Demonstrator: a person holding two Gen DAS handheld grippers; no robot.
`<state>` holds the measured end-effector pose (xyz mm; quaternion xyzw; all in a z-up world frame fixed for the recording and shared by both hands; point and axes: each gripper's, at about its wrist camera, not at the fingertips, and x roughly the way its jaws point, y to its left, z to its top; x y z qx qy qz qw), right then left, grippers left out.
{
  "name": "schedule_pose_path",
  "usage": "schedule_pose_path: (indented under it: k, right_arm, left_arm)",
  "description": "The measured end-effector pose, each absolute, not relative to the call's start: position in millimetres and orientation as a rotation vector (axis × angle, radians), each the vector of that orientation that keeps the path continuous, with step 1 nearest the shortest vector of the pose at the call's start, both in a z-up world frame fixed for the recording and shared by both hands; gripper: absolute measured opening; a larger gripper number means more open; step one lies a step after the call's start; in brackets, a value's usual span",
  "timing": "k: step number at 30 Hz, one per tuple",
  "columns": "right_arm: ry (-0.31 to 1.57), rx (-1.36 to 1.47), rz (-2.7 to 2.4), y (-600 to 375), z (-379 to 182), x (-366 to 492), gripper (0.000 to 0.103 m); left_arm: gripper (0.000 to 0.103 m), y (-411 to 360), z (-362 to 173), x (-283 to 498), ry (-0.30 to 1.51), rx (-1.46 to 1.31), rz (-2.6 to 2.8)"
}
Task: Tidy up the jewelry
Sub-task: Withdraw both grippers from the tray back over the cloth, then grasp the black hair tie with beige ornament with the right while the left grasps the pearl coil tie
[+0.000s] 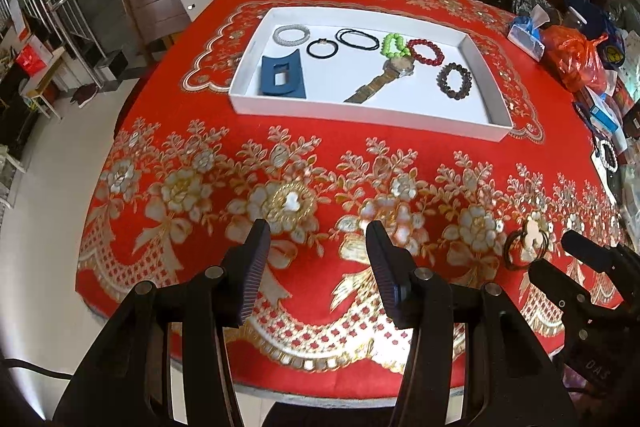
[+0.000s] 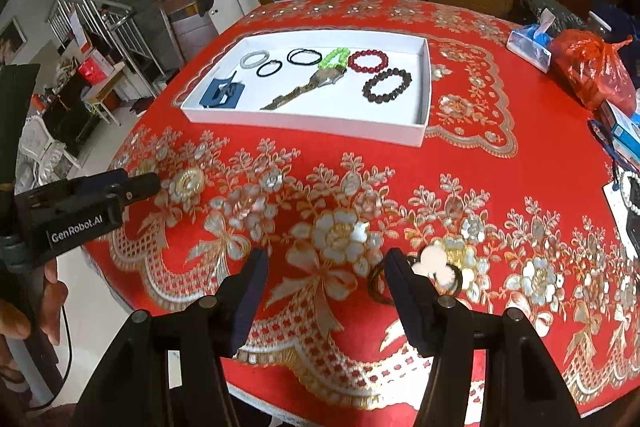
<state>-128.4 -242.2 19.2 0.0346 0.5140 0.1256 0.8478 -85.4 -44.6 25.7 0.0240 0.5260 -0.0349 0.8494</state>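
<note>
Hair tie (image 2: 416, 277) on cloth, tray (image 2: 420, 137) holding bracelets (image 2: 386, 85)

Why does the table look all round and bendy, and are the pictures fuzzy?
Both wrist views use fisheye lenses, so the white tray and red tablecloth bulge. In the right wrist view, the hair tie near the jaws smears slightly; the tray stays sharp, corners go dark.

Both cameras sit low at the near edge of the table (image 1: 304, 155), each looking forward past its own tool toward the far chairs. The left view stands left of the right one; both share the white tray (image 2: 420, 131) mid-table.
</note>
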Motion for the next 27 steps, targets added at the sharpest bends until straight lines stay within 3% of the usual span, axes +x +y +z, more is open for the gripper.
schedule_pose_path:
  k: [12, 15, 27]
  right_arm:
    - [1.122, 0.07, 0.249, -256, 3, -147, 0.063]
    - [1.14, 0.08, 0.234, -265, -4, -150, 0.064]
    - [1.205, 0.145, 0.174, -305, -36, -152, 0.065]
  left_arm:
    - [0.05, -17, 7, -96, 1.159, -0.007, -0.058]
    - [0.061, 1, 0, -96, 1.179, -0.072, -0.067]
    - [0.067, 26, -23, -71, 1.237, -0.144, -0.046]
